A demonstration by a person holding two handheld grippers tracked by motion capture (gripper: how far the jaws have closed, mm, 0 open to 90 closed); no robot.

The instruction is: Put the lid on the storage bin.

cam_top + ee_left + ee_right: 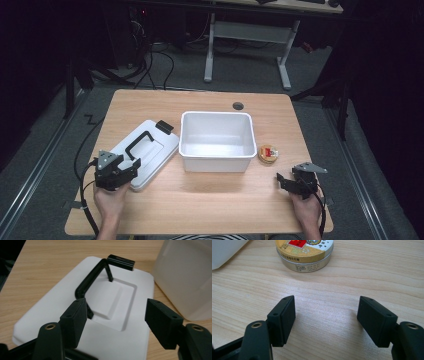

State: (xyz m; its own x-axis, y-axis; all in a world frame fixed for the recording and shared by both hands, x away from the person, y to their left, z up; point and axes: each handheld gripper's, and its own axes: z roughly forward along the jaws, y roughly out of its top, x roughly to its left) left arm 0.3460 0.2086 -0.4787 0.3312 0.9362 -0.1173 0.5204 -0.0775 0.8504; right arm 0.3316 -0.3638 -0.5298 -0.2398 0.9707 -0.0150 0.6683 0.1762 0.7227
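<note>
1. Holding my left gripper (pixel 131 167) over the near corner of the lid (pixel 150 150), I keep its jaws wide apart, with nothing between them.
2. In the left gripper view the lid (pixel 62 302) lies flat on the table (pixel 37 262), and its black handle (pixel 87 282) stands up at 12 o'clock from my jaws.
3. The white tub (pixel 217 142) sits at the table centre, at 2 o'clock from the lid, just beside it.
4. My right gripper (pixel 286 181) is also wide open and empty, above bare wood.
5. The round tin (pixel 267 154) rests at 3 o'clock from the tub, near it; in the right gripper view the tin (pixel 304 253) is at 12 o'clock, apart from the jaws.
</note>
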